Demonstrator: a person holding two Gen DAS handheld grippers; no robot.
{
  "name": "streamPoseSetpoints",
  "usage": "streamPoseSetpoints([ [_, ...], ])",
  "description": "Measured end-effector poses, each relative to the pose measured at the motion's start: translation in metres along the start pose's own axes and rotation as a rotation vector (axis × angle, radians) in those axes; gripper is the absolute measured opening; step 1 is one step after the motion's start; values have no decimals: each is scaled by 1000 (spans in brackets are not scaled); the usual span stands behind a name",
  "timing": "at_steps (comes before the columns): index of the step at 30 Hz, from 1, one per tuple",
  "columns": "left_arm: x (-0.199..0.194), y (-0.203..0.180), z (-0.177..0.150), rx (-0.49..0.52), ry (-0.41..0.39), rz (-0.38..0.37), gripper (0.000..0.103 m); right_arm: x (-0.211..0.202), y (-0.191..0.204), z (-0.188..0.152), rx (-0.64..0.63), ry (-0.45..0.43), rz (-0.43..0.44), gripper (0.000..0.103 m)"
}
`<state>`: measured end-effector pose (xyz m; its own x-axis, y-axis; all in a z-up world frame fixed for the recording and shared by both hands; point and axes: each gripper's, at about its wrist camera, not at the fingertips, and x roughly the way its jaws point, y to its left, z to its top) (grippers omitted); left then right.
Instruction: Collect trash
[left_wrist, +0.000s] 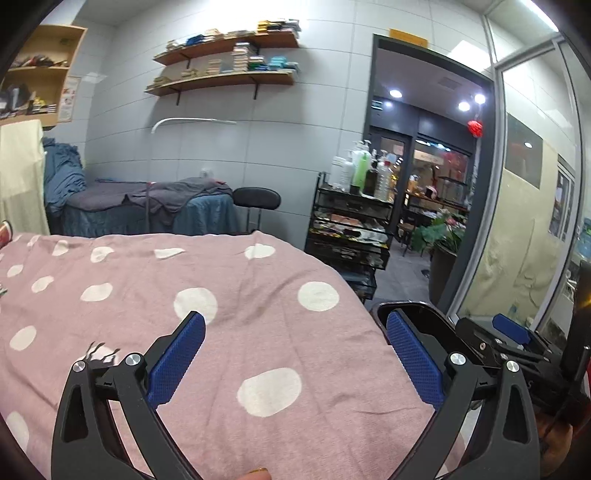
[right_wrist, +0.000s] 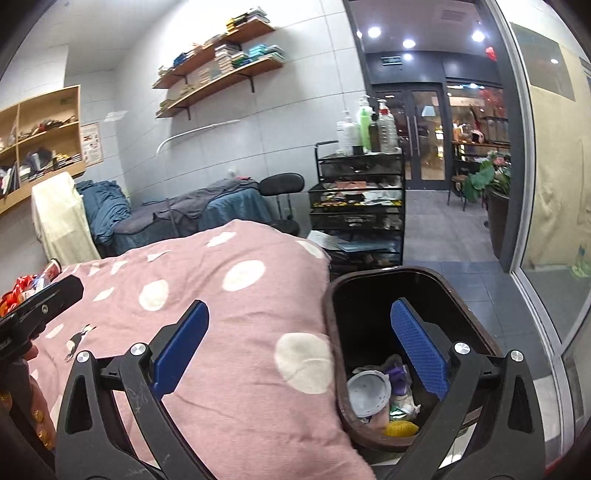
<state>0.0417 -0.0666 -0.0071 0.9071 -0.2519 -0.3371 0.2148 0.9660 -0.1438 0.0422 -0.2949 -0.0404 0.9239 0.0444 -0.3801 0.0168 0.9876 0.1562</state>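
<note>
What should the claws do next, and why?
Probably swing the left claw left toward the red wrappers at the bed's far corner. Both claws are open and empty, and the bin already holds trash.

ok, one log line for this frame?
left gripper: open, empty, over blanket | right gripper: open, empty, at bin rim | bin: holds trash | wrappers: on blanket, far left

The left tool and the right tool are both hanging side by side, jaws spread wide, gripping nothing.
</note>
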Motion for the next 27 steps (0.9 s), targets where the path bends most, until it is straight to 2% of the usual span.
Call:
streamPoseSetpoints([
  [3,-9,5,-4,2,-29,48,98,-3,9,-1,-5,-2,31,97],
  [11,-23,17,-10,-37,-52,85,98,-9,30,-6,-25,7,79,97],
  [27,-29,27,-13,-50,-69,99,98,-9,41,-10,-50,19,98,97],
])
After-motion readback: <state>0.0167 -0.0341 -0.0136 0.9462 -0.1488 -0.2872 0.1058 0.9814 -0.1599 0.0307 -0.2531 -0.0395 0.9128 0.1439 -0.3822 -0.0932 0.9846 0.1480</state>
